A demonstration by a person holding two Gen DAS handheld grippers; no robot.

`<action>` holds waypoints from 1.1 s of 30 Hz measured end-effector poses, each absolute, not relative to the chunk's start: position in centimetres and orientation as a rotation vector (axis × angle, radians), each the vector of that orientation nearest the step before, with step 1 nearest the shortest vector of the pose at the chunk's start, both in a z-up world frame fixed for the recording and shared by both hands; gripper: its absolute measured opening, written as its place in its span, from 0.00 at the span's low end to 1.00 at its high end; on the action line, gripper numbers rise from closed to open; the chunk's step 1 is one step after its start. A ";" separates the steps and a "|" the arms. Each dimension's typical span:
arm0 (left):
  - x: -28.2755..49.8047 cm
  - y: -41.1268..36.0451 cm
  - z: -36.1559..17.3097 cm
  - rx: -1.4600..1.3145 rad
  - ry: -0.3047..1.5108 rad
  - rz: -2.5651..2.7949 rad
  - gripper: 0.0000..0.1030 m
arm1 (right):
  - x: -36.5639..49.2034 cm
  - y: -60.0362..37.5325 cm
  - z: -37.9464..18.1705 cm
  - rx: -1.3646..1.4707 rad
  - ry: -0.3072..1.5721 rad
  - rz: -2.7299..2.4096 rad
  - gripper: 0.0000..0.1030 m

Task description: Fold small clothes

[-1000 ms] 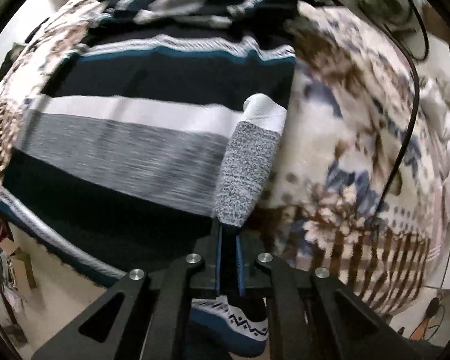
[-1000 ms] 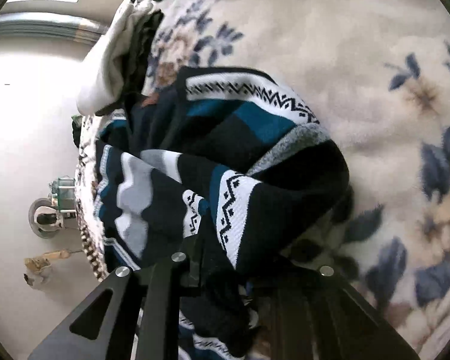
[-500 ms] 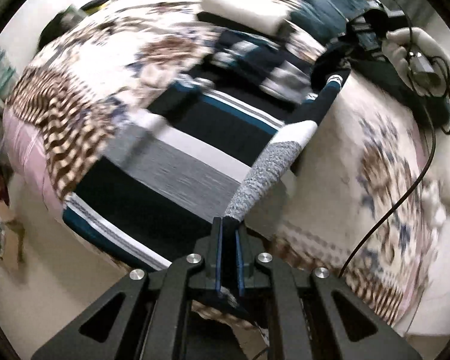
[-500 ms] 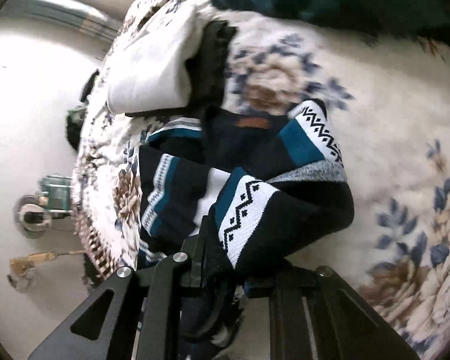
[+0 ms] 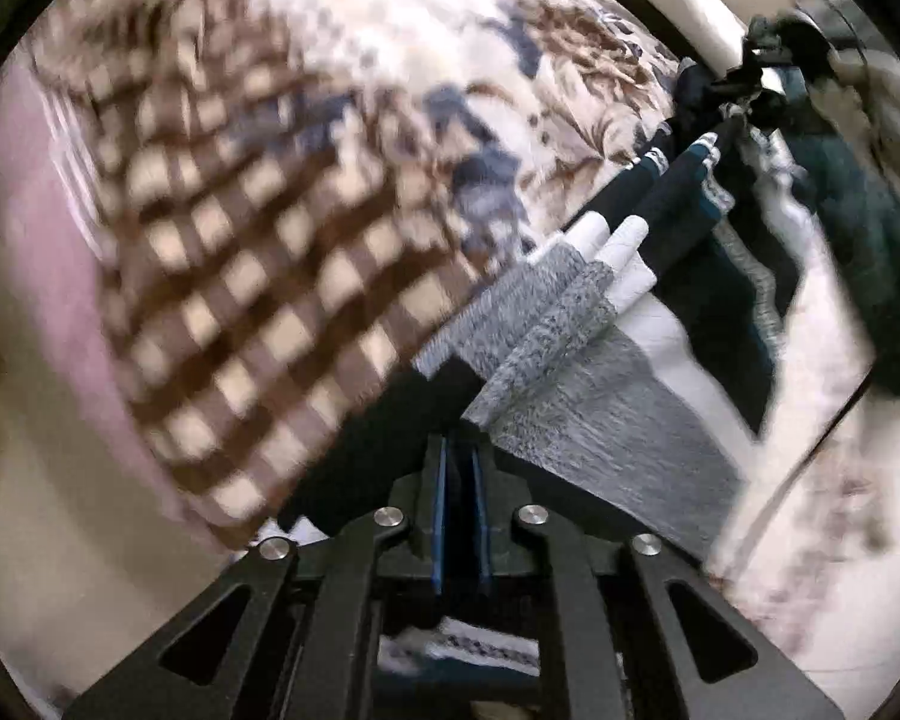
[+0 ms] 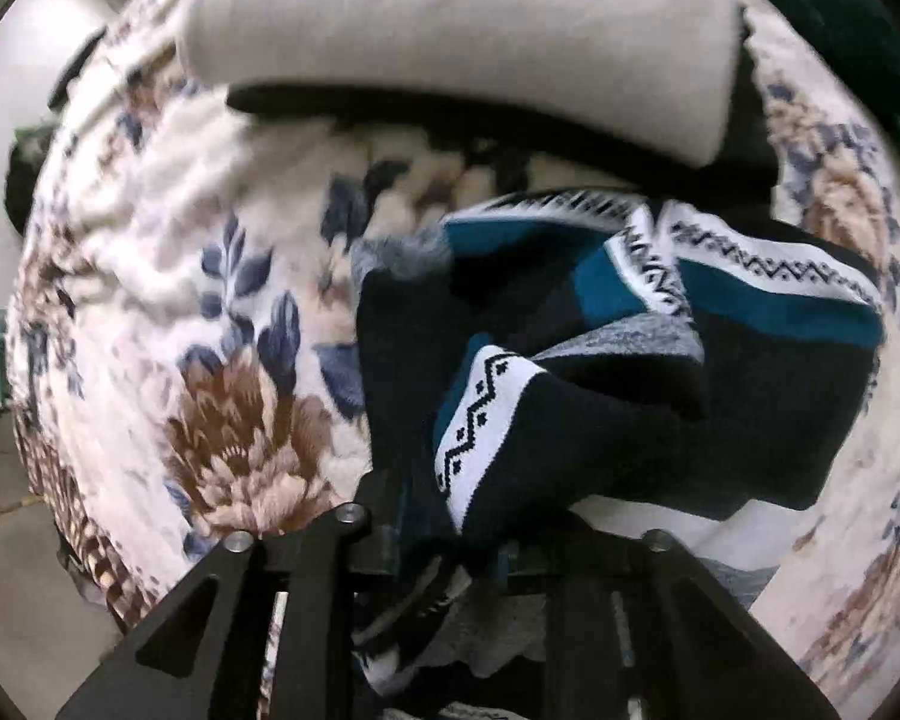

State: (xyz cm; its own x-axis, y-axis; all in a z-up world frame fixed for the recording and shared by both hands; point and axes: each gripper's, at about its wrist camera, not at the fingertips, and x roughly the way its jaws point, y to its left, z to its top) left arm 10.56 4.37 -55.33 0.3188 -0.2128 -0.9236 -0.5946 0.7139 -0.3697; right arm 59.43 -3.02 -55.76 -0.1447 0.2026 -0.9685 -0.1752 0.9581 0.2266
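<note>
Left gripper (image 5: 457,483): pressed together on the grey-and-white edge of the striped sweater (image 5: 576,324), cloth stretched taut ahead and to the right.
Right gripper (image 6: 444,546): pinching a bunched black, teal and zigzag part of the same sweater, piled just ahead.
Sweater: lifted between both grippers above the floral blanket (image 6: 150,276) on the bed.
Ahead of right gripper: folded white cloth (image 6: 450,30), beyond the bunch.
Risk, slip: thin hold on the left; hard pull could free the edge.
Risk, crooked fold: bunching on the right likely to lay layers uneven.
Risk, snag: dark cable (image 5: 810,450) just right of the cloth.
</note>
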 end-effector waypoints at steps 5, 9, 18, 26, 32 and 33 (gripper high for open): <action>8.0 5.9 -54.7 -0.930 1.216 0.231 0.27 | 60.8 -7.2 -51.4 0.241 1.616 0.421 0.61; 7.4 6.9 -53.9 -0.973 1.234 0.255 0.27 | 61.8 -8.0 -51.6 0.210 1.633 0.392 0.61; 26.4 9.4 -48.6 -0.836 1.060 0.056 0.66 | 59.6 -14.7 -51.8 0.252 1.461 0.201 0.61; 50.2 3.2 -51.7 -0.607 1.174 -0.175 0.64 | 56.3 -23.6 -54.8 0.313 1.435 0.069 0.61; 55.0 3.7 -54.2 -0.481 1.200 -0.156 0.07 | 56.6 -26.0 -58.8 0.530 1.422 0.122 0.61; 54.9 4.5 -54.8 -0.497 1.216 -0.147 0.07 | 56.8 -26.2 -59.2 0.555 1.411 0.136 0.47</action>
State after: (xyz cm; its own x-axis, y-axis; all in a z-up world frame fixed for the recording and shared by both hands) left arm 54.93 4.53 -54.81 0.3527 -0.3689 -0.8600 -0.1526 0.8840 -0.4418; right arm 56.84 -26.15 -59.21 0.1753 0.4106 -0.8948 0.2320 0.8661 0.4429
